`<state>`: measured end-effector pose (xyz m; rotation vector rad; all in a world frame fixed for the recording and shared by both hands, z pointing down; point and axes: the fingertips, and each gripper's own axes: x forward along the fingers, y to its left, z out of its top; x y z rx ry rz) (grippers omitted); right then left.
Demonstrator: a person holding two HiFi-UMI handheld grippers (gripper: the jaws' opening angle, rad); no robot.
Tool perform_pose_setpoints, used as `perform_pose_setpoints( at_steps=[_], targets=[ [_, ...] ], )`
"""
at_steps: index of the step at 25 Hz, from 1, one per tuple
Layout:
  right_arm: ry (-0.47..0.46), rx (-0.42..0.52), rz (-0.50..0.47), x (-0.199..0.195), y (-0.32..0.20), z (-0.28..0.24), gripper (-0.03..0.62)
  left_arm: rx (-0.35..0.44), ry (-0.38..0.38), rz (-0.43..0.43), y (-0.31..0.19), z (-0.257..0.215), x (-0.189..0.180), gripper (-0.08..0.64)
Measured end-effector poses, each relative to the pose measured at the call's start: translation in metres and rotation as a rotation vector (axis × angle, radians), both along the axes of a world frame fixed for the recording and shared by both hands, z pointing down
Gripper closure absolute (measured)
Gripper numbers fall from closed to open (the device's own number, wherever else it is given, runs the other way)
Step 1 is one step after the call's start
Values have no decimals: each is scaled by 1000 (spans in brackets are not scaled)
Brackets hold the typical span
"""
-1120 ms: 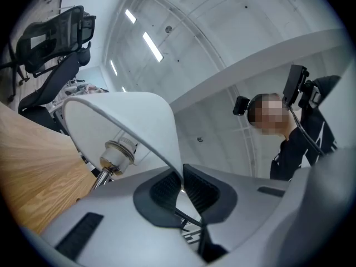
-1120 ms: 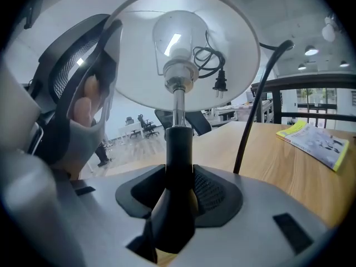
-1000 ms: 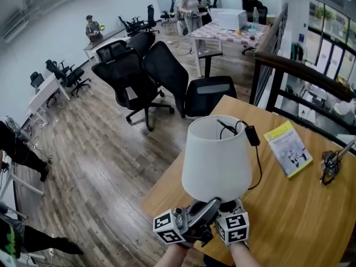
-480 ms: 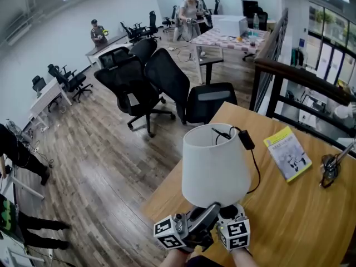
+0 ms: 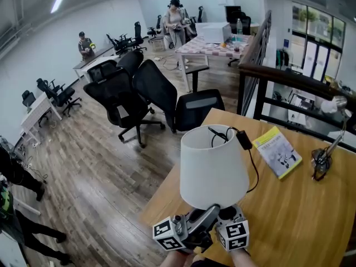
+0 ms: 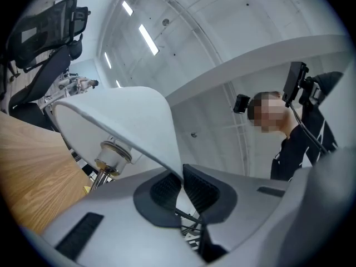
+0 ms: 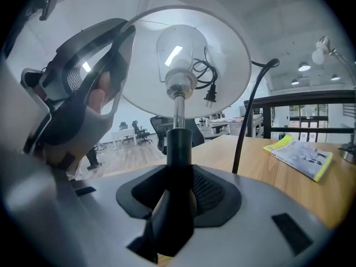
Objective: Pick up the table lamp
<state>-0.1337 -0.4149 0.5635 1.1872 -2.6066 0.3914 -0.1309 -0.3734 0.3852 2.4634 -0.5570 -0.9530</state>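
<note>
Open office: wooden table (image 5: 289,216), black swivel chairs (image 5: 128,93) beyond. Held upright at table's near edge: table lamp (image 5: 213,168), white shade (image 6: 122,115), black stem (image 7: 179,149). Right gripper (image 7: 178,191) clamped on stem, left gripper (image 6: 182,182) pinched on shade rim.

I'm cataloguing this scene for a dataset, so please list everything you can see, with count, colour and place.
table lamp: one, white shade on a black stem, near edge of the table
cord with plug: one, black, hanging from the shade's top
book: one, yellow and white, flat on the table to the right of the lamp
desk lamp: one, dark base with a slim arm, table's right edge
table: one, light wood
office chairs: at least three, black, on the floor beyond the table
railing: one, dark, behind the table
people: at least two, far across the room
left gripper: grey, shut on the shade's rim
right gripper: grey, shut on the stem
</note>
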Motion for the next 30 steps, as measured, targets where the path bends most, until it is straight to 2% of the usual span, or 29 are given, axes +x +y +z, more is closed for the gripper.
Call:
perform_pose_setpoints(
  at_steps=[22, 30],
  targets=[
    [-57, 70, 83, 11, -16, -50, 443, 90, -54, 63, -2, -45, 16, 541],
    [-75, 100, 85, 14, -22, -63, 443, 122, -69, 72, -3, -58, 20, 541]
  ],
)
